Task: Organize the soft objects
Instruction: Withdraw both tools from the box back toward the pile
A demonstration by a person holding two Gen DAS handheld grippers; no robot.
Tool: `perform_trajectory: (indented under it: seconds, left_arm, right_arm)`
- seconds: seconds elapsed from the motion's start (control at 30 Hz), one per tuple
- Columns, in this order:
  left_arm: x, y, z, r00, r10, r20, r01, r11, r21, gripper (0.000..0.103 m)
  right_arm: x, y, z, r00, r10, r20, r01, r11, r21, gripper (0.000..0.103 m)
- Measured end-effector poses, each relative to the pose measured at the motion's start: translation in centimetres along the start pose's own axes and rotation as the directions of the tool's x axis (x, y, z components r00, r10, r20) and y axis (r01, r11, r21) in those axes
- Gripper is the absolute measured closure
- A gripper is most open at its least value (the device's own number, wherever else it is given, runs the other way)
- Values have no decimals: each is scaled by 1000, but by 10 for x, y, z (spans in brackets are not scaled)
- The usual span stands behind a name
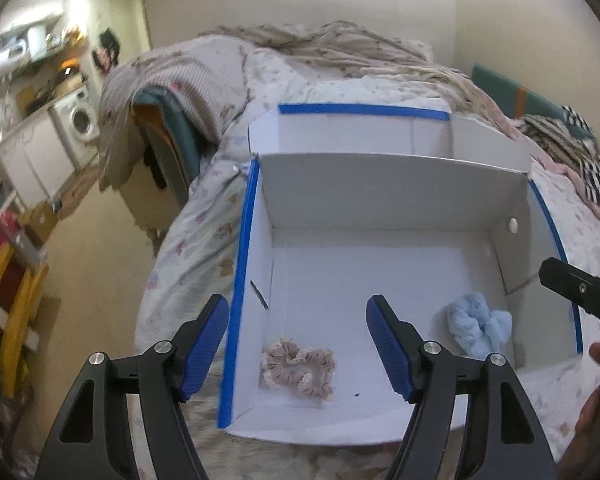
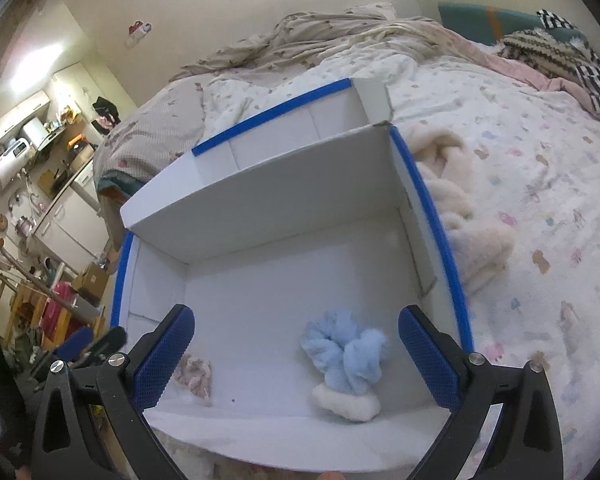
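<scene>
A white cardboard box (image 1: 380, 200) with blue-taped rims sits on the bed. On its floor lie a pink-beige scrunchie (image 1: 298, 366), a fluffy light-blue scrunchie (image 1: 478, 324) and, under the blue one (image 2: 346, 356), a small cream fluffy piece (image 2: 346, 402). My left gripper (image 1: 298, 344) hangs open above the pink scrunchie (image 2: 194, 372), its left finger outside the box's left wall. My right gripper (image 2: 296, 356) hovers wide open over the blue scrunchie, touching nothing. A black part of the right gripper (image 1: 580, 292) shows at the right edge of the left wrist view.
A cream fleece blanket (image 2: 460, 216) lies bunched against the box's right wall (image 2: 432, 216). Rumpled bedding and striped clothes (image 2: 560, 56) fill the far bed. Left of the bed is bare floor (image 1: 92, 272), with a washing machine (image 1: 80, 120) and cluttered shelves beyond. A hand (image 1: 596, 412) shows at lower right.
</scene>
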State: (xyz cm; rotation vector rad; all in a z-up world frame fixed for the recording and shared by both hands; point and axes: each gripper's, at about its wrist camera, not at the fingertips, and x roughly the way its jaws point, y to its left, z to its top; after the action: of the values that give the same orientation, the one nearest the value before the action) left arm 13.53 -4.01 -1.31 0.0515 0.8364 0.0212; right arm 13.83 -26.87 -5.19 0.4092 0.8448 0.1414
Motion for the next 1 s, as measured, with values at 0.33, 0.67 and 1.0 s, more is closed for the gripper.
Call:
perform_trajectory:
  seconds: [0.33,0.67,1.0]
  left_arm:
    - [-30,20,-18,999,46,13,-46,999,20,34]
    - [-47,51,-48,997,66,-25,-67,998,-22,34]
    - [-55,71,-68,996,63,-57,-67,996,-59,34]
  right_arm:
    - [-38,-6,-21,996,-83,36,83,996,-19,0]
    - [-58,-13,-49,996,-88,8,88,996,-15,0]
    - [-57,-8,-65,995,-98,-31,96,994,-60,0]
